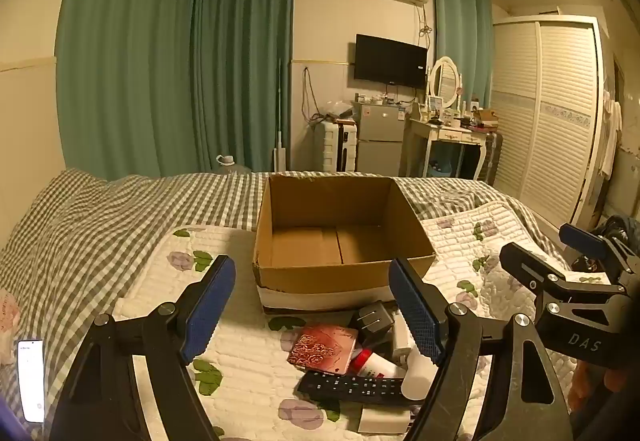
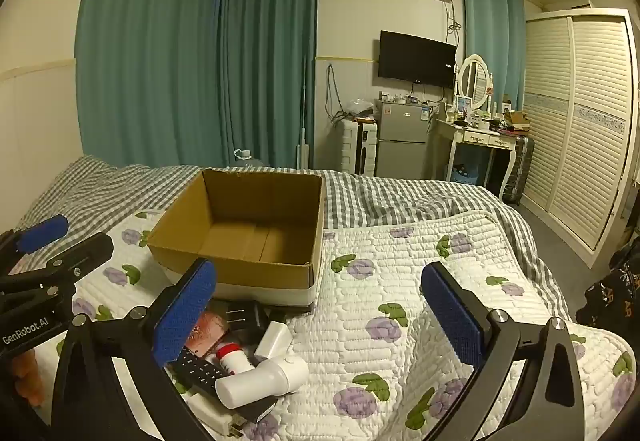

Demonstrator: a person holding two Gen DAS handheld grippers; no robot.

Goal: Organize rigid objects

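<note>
An open empty cardboard box [image 1: 340, 273] [image 2: 240, 269] sits on the flowered quilt. In front of it lies a pile: a black remote [image 1: 356, 387] [image 2: 198, 371], a red patterned case [image 1: 322, 349] [image 2: 208, 333], a black plug adapter [image 1: 372, 319] [image 2: 242, 315], a red-capped white tube [image 1: 376, 363] [image 2: 234, 357], a white cylinder device [image 2: 264, 379] and a white charger [image 2: 274, 339]. My left gripper [image 1: 312, 313] is open above the pile. My right gripper [image 2: 320, 315] is open to the right of the pile, and it also shows in the left wrist view [image 1: 560, 245].
A phone [image 1: 31, 379] lies on the checked bedsheet at the left. Beyond the bed stand green curtains, a small fridge [image 1: 380, 139], a dressing table [image 1: 452, 133] and a white wardrobe [image 2: 576, 129]. The quilt [image 2: 400, 281] spreads right of the box.
</note>
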